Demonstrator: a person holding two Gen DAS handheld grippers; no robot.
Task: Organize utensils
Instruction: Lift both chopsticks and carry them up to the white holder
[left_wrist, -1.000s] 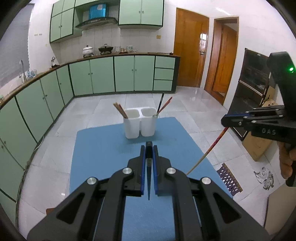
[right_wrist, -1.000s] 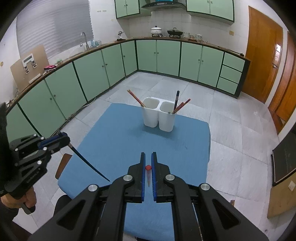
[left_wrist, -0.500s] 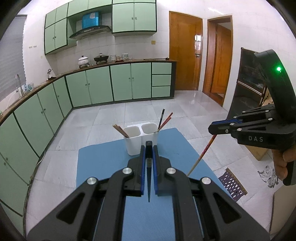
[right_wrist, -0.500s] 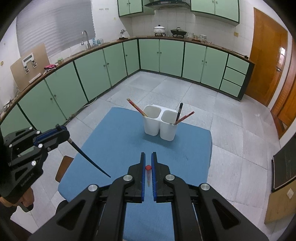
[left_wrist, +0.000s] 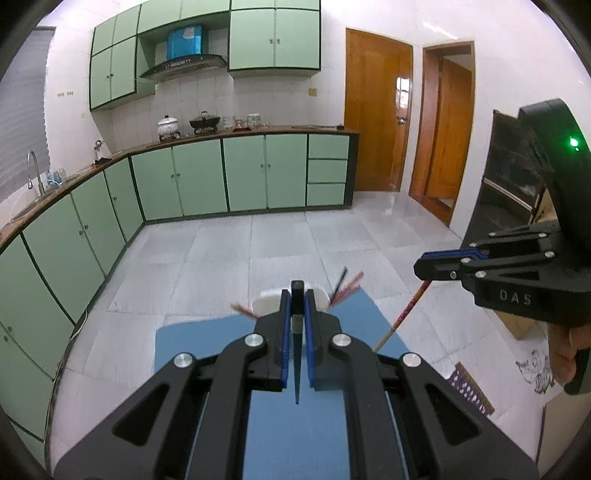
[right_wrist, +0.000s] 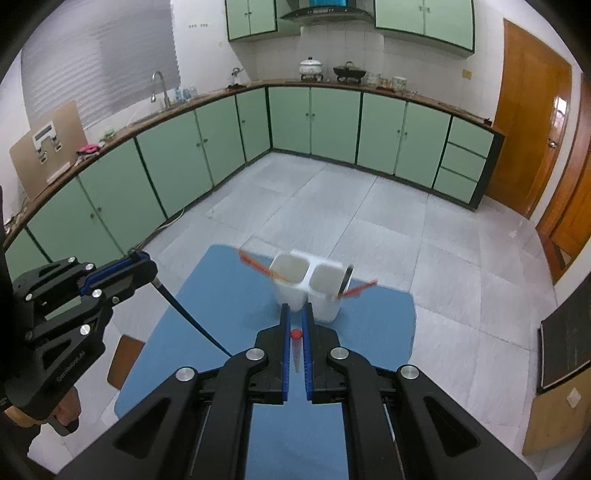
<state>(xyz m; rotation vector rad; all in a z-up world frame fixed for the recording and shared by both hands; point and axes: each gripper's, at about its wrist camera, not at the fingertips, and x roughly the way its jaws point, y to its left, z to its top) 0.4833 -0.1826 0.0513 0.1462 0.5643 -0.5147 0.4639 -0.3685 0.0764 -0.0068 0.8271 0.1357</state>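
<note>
1. The left gripper (left_wrist: 296, 314) is clamped on a dark chopstick (right_wrist: 192, 319); the right gripper (right_wrist: 294, 325) is clamped on a red chopstick (left_wrist: 402, 314).
2. The white two-cup holder (right_wrist: 306, 284) stands mid-frame, just beyond the right gripper's tips, on the blue mat (right_wrist: 376, 332).
3. Both chopsticks hang tip-down, slanting toward the lower frame.

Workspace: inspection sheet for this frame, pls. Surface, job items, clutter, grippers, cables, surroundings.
Surface: blue mat covering the table.
Job's things: white two-compartment holder near the mat's far edge; reddish chopsticks lean out of the left cup, one dark and one reddish out of the right.
Clutter: nothing seen.
Grippers: left gripper shut on dark chopstick; right gripper shut on red chopstick.
Cables: nothing seen.
Surroundings: green cabinets, tiled floor, wooden doors.
</note>
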